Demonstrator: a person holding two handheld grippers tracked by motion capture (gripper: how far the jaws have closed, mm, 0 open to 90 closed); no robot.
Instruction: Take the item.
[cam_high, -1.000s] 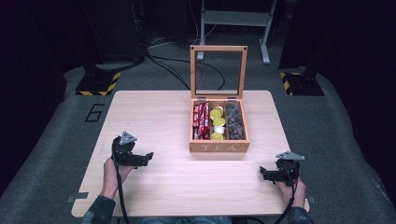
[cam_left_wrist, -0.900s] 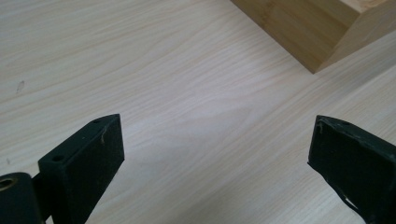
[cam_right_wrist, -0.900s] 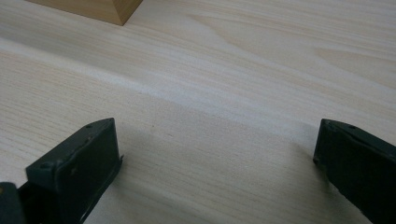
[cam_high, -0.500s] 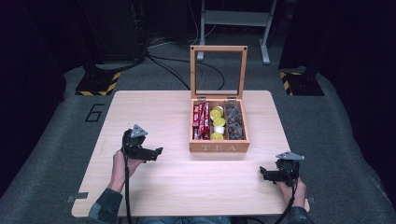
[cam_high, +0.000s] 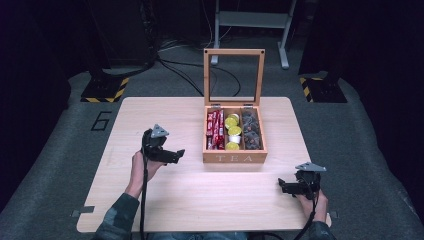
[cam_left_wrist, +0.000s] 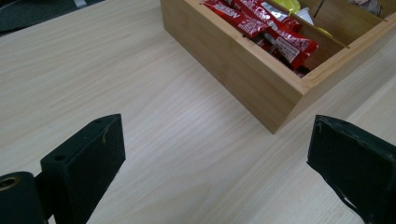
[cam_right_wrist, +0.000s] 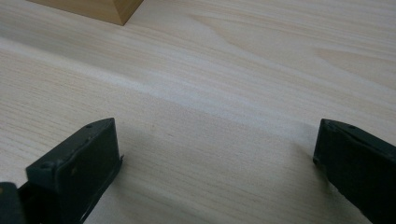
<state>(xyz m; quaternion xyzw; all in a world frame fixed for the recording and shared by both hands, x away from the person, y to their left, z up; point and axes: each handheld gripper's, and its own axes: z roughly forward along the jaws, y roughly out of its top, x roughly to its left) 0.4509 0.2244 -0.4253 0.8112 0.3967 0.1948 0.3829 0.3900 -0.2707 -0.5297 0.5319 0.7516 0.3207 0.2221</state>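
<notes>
A wooden tea box (cam_high: 234, 158) marked TEA stands at the table's middle with its framed lid (cam_high: 233, 77) upright. Its three compartments hold red packets (cam_high: 215, 129), yellow capsules (cam_high: 232, 132) and dark packets (cam_high: 251, 130). My left gripper (cam_high: 176, 155) hovers just left of the box, open and empty; in the left gripper view its jaws frame the box's near corner (cam_left_wrist: 280, 122) and the red packets (cam_left_wrist: 261, 25). My right gripper (cam_high: 283, 187) rests low near the front right of the table, open and empty, with a box corner (cam_right_wrist: 119, 11) far ahead.
The light wooden table (cam_high: 165, 205) stands on grey floor with a painted 6 (cam_high: 101, 120). Yellow-black striped bases (cam_high: 106, 90) (cam_high: 320, 85), cables and a metal stand (cam_high: 250, 20) lie beyond the far edge.
My left gripper has moved right and a little forward toward the tea box. The right gripper has stayed in place.
</notes>
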